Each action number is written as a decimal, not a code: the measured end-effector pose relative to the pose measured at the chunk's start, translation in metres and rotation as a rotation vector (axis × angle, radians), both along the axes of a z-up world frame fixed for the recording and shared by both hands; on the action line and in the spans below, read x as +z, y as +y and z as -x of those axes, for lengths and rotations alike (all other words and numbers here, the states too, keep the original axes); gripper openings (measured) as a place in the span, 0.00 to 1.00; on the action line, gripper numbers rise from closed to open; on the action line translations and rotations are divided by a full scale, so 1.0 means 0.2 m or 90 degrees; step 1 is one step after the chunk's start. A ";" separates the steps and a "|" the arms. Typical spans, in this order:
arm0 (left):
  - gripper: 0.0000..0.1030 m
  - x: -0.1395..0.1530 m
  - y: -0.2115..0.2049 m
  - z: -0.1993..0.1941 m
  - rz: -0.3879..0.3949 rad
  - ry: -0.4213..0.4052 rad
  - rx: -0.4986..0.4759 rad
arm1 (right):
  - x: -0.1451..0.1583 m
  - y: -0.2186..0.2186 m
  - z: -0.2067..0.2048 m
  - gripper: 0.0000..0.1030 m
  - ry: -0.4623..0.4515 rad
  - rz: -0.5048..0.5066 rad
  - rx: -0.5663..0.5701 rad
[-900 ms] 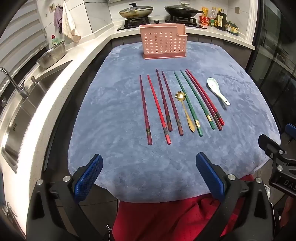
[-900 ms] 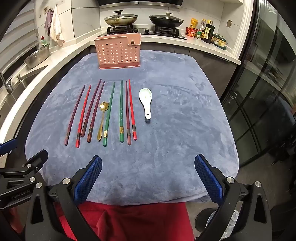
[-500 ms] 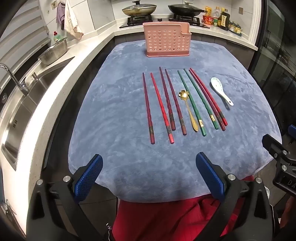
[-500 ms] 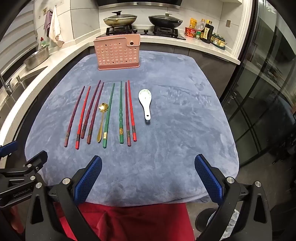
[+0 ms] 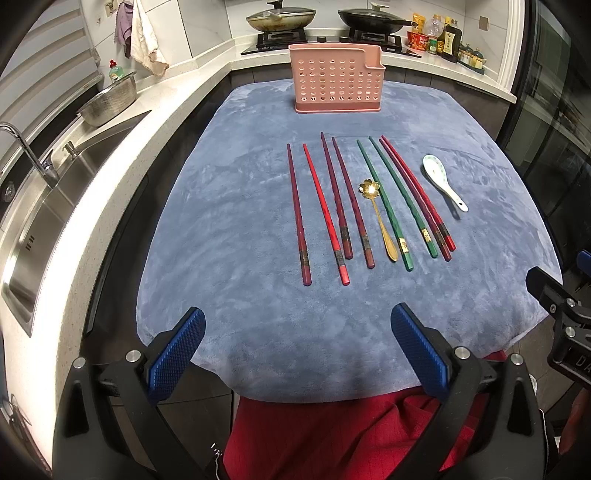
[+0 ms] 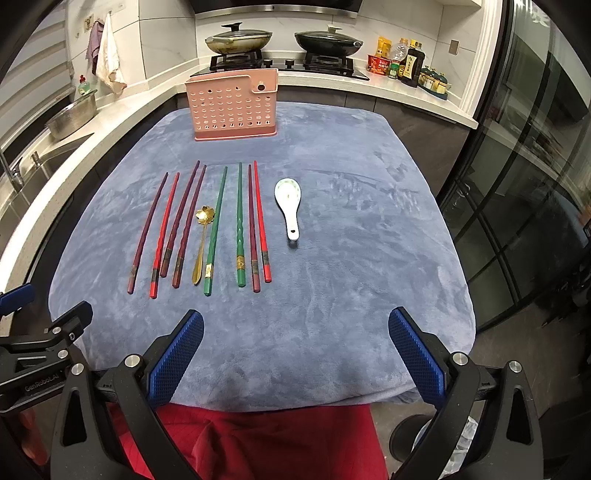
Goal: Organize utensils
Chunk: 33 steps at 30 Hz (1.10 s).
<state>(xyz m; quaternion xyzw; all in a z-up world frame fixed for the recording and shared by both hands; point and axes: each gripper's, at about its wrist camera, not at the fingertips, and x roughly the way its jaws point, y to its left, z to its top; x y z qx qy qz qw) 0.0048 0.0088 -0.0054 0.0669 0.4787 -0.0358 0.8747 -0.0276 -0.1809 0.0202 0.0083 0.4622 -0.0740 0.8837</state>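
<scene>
Several chopsticks lie side by side on a blue-grey cloth point(image 5: 229, 229): dark red ones point(image 5: 298, 214), a bright red one point(image 5: 325, 214) and green ones point(image 5: 384, 203). A gold spoon point(image 5: 376, 218) lies among them and a white ceramic spoon point(image 5: 443, 182) lies to their right. A pink perforated utensil holder point(image 5: 336, 83) stands upright at the cloth's far end. The right wrist view shows the chopsticks point(image 6: 214, 229), white spoon point(image 6: 290, 206) and holder point(image 6: 232, 109) too. My left gripper point(image 5: 295, 350) and right gripper point(image 6: 295, 349) are open and empty above the cloth's near edge.
A steel sink point(image 5: 44, 206) with a tap and a metal colander point(image 5: 110, 101) are on the left counter. Two lidded pans point(image 5: 280, 18) sit on the stove behind the holder. Bottles point(image 6: 406, 62) stand at the back right. A glass door point(image 6: 535, 166) is on the right.
Both grippers have moved slightly forward and the left view has tilted up a little. The utensils and the holder have not moved. Both grippers stay open.
</scene>
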 end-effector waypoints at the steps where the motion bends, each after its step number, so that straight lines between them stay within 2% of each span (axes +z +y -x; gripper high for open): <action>1: 0.93 0.00 0.00 0.00 0.000 0.000 0.000 | 0.00 0.00 0.00 0.94 0.000 0.001 -0.001; 33: 0.93 0.00 -0.01 0.00 0.000 -0.001 -0.001 | 0.00 0.02 0.00 0.94 0.000 0.003 0.002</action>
